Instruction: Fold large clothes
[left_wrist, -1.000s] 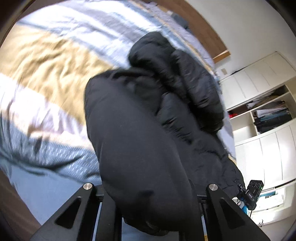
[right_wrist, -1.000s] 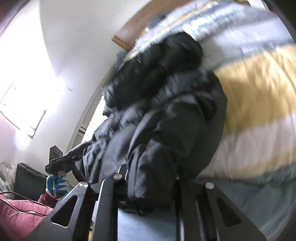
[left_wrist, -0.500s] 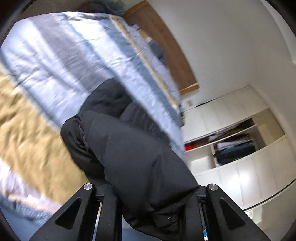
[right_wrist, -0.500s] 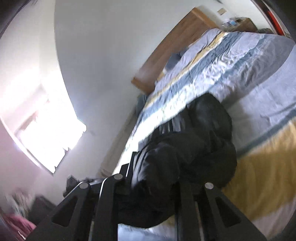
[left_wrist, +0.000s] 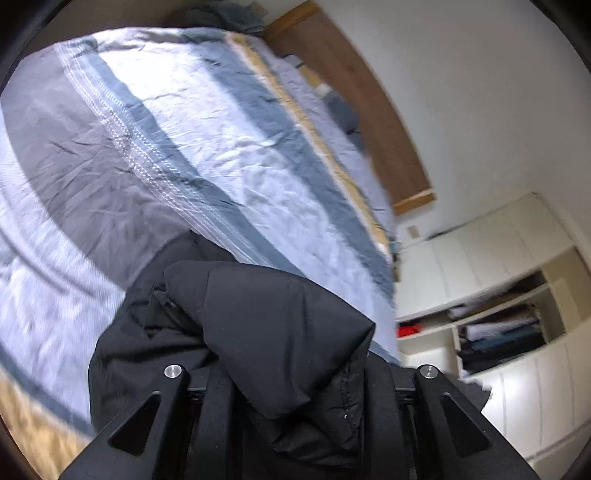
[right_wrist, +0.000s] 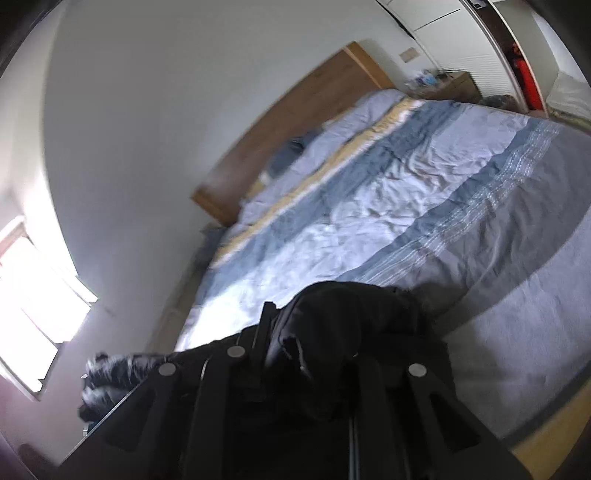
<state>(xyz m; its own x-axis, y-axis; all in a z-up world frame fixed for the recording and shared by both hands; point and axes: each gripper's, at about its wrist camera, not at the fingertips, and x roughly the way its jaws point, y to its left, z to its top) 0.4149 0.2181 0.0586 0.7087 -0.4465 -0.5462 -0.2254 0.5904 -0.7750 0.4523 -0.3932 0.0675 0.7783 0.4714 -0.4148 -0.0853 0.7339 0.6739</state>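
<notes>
1. Black padded jacket (left_wrist: 266, 332) is hanging bunched from both grippers above the striped duvet (left_wrist: 184, 122) on the bed.
2. Left gripper (left_wrist: 295, 413) is clamping a thick fold, though its fingers have just been easing apart; it needs a firmer hold.
3. Right gripper (right_wrist: 306, 380) is clenched tight on fabric at 6 o'clock.
4. Both hands should be carrying it level, spreading it flat toward 12 o'clock.

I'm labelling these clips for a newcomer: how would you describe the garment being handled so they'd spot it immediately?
Start at the bed's striped duvet in blue, grey and yellow bands. Bunched over its near end is a black puffer jacket, gripped by both the left gripper and right gripper. It is the only dark, padded thing on the pale bedding.
</notes>
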